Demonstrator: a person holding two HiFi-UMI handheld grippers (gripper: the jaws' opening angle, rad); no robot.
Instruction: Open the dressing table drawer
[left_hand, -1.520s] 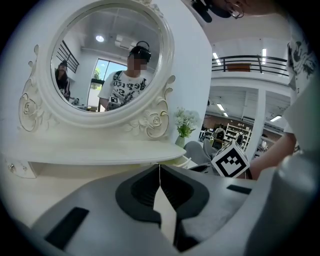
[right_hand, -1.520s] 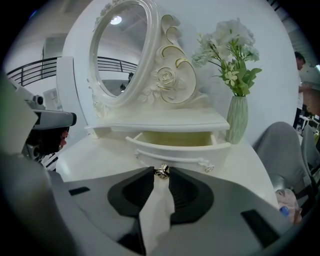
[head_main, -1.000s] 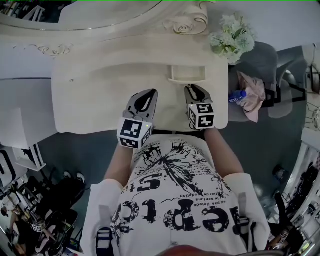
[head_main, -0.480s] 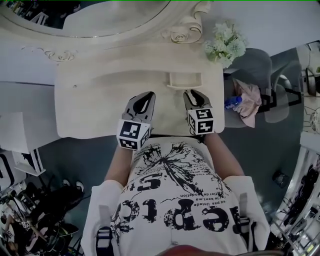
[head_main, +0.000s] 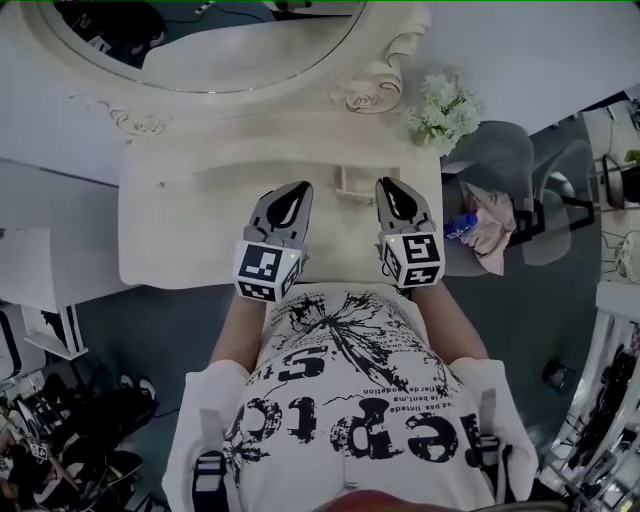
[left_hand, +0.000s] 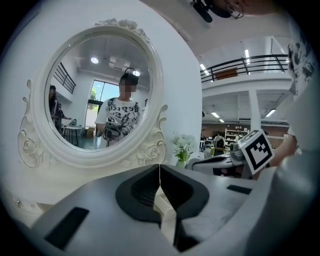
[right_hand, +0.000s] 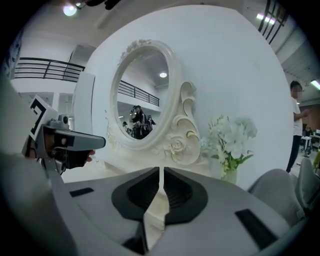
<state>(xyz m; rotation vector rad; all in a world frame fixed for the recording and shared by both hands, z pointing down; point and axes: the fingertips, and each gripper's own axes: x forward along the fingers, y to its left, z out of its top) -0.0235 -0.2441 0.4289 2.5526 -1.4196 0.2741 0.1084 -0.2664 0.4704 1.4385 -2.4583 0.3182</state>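
Observation:
The cream dressing table (head_main: 180, 240) has a small drawer (head_main: 350, 184) in its raised back shelf, and it stands pulled out a little. My left gripper (head_main: 296, 188) hovers over the tabletop left of the drawer, shut and empty; it also shows in its own view (left_hand: 159, 167). My right gripper (head_main: 388, 186) hangs just right of the drawer and clear of it. Its jaws have just been closing and now meet with nothing between them (right_hand: 161, 171).
An oval mirror (head_main: 210, 40) in a carved frame rises behind the table. A vase of white flowers (head_main: 440, 110) stands at the back right corner. A grey chair (head_main: 515, 160) with a pink cloth (head_main: 492, 228) and a blue bottle (head_main: 461, 226) sits to the right.
Both grippers have lifted away from the tabletop, the right one more. The right gripper's jaws have come together. The drawer stays pulled out.

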